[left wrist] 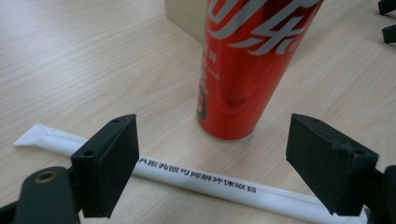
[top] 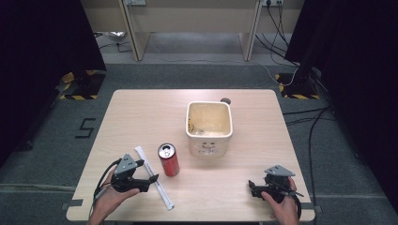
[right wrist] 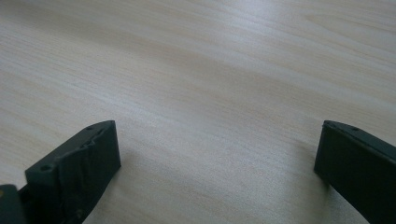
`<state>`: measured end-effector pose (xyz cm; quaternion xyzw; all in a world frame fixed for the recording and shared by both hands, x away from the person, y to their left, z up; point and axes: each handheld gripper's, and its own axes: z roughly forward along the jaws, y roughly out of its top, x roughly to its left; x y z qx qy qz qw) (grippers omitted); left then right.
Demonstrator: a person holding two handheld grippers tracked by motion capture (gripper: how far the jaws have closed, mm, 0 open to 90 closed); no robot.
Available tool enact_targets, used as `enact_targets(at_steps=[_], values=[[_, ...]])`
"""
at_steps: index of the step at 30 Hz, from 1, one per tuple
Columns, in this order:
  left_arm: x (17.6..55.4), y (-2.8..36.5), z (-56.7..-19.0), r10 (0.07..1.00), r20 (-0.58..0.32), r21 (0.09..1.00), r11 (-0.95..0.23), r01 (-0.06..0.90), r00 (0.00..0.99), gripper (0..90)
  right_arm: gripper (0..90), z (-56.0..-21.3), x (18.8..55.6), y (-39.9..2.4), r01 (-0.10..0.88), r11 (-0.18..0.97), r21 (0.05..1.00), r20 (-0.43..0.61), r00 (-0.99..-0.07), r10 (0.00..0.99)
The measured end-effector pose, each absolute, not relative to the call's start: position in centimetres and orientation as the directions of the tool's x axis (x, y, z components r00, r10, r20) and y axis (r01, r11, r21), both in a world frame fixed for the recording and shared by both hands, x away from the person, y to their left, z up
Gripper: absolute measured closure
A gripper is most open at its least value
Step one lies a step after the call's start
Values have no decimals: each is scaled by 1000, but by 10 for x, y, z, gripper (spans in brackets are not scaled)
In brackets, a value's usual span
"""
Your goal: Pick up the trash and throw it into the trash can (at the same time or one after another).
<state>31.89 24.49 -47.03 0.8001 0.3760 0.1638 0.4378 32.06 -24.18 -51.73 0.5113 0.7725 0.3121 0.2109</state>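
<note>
The left gripper (left wrist: pixel 212 163) stood wide open with nothing held, its jaws straddling the paper-wrapped straw (left wrist: pixel 205 179) lying crosswise beneath them, likely lined up to pinch it. Just beyond stood the red soda can (left wrist: pixel 243 70). The right gripper (right wrist: pixel 217 168), equally open and empty, waited over the bare wooden table (right wrist: pixel 210 70).

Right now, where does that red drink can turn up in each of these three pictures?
High view: the red can stands upright at centre-left, just left of the cream bin.
Left gripper view: top centre, beyond the open jaws.
Right gripper view: bare tabletop between its jaws.
Shared landmark: the wrapped straw beside the can.
</note>
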Motion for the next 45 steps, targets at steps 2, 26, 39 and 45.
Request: enact_targets(at_steps=[2,26,39,45], values=[[320,241,-468,740,-64,828,-335,450,670,169,2,-517,321,-242,658,283,698,-7,-388,921],[336,213,-455,688,-77,847,-337,411,722,168,2,-517,320,-242,659,283,697,-5,-389,921],[348,203,-461,686,-79,843,-341,416,723,169,2,-517,321,-241,658,283,698,-6,-390,921],[351,201,-467,686,-88,841,-338,423,722,170,2,-517,321,-242,658,284,698,-5,-391,920]])
